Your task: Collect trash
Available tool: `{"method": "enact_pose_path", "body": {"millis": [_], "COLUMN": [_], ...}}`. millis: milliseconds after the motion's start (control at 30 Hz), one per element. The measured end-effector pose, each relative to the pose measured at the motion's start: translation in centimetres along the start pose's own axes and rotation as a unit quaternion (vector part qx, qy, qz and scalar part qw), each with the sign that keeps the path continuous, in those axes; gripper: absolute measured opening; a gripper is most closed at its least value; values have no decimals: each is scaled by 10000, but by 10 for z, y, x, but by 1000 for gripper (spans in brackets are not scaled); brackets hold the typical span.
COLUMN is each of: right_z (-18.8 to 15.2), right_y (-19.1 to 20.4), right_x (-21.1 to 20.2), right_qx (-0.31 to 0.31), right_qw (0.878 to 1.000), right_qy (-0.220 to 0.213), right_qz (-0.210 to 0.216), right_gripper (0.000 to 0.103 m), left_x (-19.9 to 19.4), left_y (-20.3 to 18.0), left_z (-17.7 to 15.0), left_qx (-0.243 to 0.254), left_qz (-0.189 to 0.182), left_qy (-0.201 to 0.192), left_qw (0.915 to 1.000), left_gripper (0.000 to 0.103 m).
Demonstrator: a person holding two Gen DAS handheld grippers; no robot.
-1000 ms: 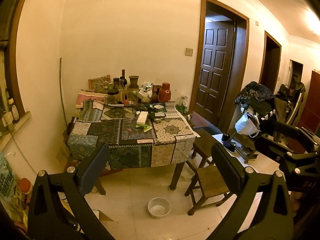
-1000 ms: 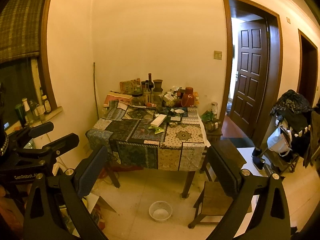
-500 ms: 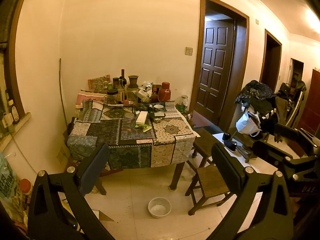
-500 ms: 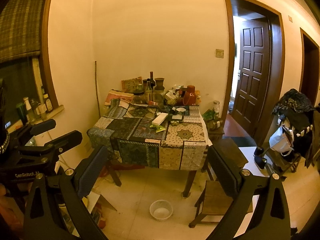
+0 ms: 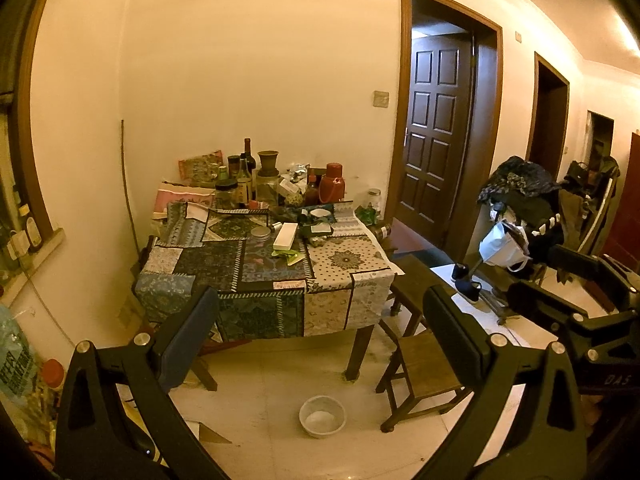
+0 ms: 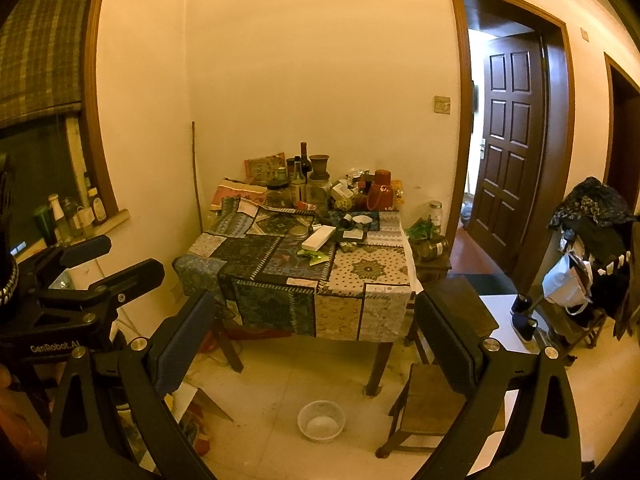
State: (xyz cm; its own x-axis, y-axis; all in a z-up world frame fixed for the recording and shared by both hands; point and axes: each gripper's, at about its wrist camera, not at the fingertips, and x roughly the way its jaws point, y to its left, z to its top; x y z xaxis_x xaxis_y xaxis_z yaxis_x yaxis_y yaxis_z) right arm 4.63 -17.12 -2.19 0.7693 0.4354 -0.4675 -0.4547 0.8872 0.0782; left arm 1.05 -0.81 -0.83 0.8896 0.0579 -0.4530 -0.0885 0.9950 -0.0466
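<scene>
A table (image 5: 188, 284) (image 6: 256, 300) with a patchwork cloth stands against the far wall. On it lie a green wrapper (image 5: 289, 255) (image 6: 313, 257), a white flat box (image 5: 285, 236) (image 6: 317, 238), small scraps and a row of bottles and jars (image 5: 245, 178) (image 6: 301, 178). A white mesh waste basket (image 5: 322, 421) (image 6: 321, 420) stands on the floor in front of the table. My left gripper (image 5: 320, 328) is open and empty, well short of the table. My right gripper (image 6: 312, 332) is open and empty too. Each gripper shows at the edge of the other's view.
Two wooden stools (image 5: 424, 368) (image 6: 428, 404) stand right of the table. A rack with clothes and bags (image 5: 520, 216) (image 6: 592, 248) stands further right. An open doorway (image 5: 440, 132) (image 6: 508, 140) is behind. A windowsill with bottles (image 6: 72, 216) is on the left.
Both cameras have drifted slightly; the table sits a little further right in the right wrist view. Both grippers stay open and empty.
</scene>
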Motion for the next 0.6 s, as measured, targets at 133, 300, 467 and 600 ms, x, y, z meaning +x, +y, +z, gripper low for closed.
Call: {"method": "enact_pose_path", "body": {"millis": [133, 300, 467, 600], "right_z": [0, 8, 17, 26], "right_y": [-6, -22, -36, -50], "right_x": [2, 10, 16, 24], "right_qx": [16, 56, 72, 48], "right_qw": [10000, 10000, 9999, 9999], "right_qy": [6, 8, -43, -121], "right_qz": [20, 68, 80, -13], "right_gripper": [99, 99, 99, 99], "left_x": [9, 15, 25, 40], "left_y": [-10, -26, -37, -37], "left_z": [4, 10, 20, 33], "left_qx": [0, 73, -9, -98], "left_qz": [17, 81, 133, 203], "left_qy": [31, -43, -121, -139], "left_qw": [10000, 9999, 9998, 9996], "left_gripper": [102, 102, 102, 102]}}
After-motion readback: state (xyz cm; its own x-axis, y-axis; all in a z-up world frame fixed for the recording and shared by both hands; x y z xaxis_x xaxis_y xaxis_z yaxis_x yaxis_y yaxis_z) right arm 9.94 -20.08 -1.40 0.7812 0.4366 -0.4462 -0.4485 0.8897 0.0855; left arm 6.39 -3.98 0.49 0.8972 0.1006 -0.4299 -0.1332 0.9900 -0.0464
